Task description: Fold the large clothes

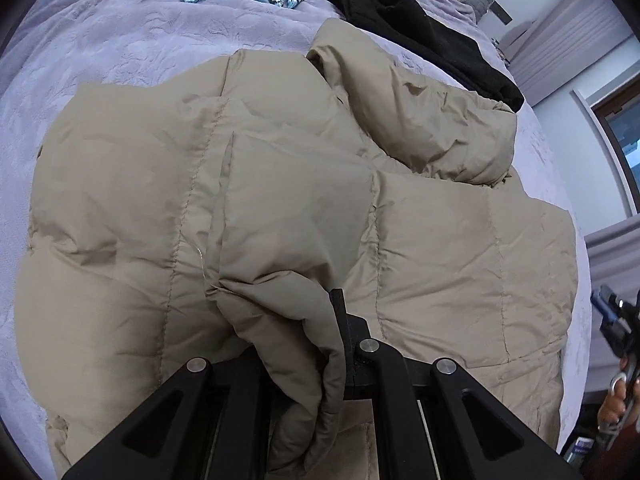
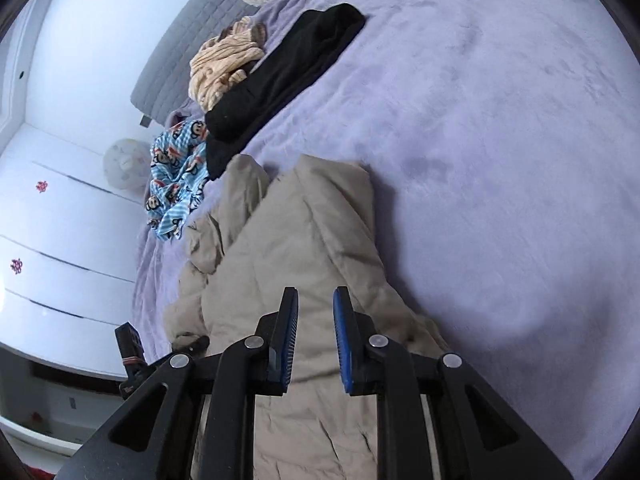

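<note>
My left gripper point(image 1: 320, 340) is clamped on a bunched fold of the beige puffer jacket point(image 1: 280, 200), spread on the bed point(image 1: 120, 40). Right gripper point(image 2: 316, 320) hovers w/ fingers apart, nothing held. Fabric's puffy, slick, prob light; I'd pinch at seams/hem.

The beige puffer jacket point(image 1: 280, 200) covers the near half of the bed point(image 2: 500, 140), leaving broad open blanket along its far side in the right wrist view. Beyond its collar, the black garment point(image 2: 280, 76), striped blue cloth point(image 2: 176, 180) and cream garment point(image 2: 224, 68) crowd the headboard end.
</note>
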Tool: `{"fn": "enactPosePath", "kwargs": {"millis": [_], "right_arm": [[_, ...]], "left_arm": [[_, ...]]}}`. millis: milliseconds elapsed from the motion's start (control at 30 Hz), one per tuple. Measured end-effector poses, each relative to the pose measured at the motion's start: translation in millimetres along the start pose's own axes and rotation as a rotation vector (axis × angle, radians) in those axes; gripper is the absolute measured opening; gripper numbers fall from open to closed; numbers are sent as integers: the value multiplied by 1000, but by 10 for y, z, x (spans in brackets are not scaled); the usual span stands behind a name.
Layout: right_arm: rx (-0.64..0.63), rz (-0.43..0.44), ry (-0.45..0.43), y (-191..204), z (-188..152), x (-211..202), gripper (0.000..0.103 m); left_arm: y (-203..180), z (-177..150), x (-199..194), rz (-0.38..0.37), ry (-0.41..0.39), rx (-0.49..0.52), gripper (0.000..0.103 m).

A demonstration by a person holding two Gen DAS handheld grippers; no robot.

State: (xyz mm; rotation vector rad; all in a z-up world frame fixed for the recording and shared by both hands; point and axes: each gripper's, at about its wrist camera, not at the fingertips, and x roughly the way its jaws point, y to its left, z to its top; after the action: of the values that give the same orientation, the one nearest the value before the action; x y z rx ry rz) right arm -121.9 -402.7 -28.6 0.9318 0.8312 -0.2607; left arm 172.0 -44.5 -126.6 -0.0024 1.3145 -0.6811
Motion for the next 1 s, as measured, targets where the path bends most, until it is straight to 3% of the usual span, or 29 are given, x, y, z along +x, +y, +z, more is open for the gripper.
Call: {"fn": "enactPosePath", "kwargs": {"millis": [100,200,300,400,500,600,767,900,1000], "right_arm": [[-135,-47,35,301,208,437,20],[-203,-258,64,215,308,897,16],[-54,-226,88,-189,316,1072,0],[-50,-214,75,-211,286,928,0],[-137,-270,89,-100,277,828,1],[-155,-295,54,-26,281,637,3],[-258,-262,33,294,243,547,6],[-285,-273,48,384,358,735,6],[-278,-261,86,373,358,847,6]], "left_arm": [[-54,24,41,12,-3,0,9],[-62,28,52,-8,-8,-13,9],[-63,42,-48,8,-9,-16,9],[-43,54,-363,55,-74,-9,18],[14,61,-675,146,-146,10,19],[52,141,-846,110,-174,19,19],[-174,277,-529,106,-150,109,19],[-139,245,-148,130,-102,56,19],[-229,155,-107,133,-90,71,19]]}}
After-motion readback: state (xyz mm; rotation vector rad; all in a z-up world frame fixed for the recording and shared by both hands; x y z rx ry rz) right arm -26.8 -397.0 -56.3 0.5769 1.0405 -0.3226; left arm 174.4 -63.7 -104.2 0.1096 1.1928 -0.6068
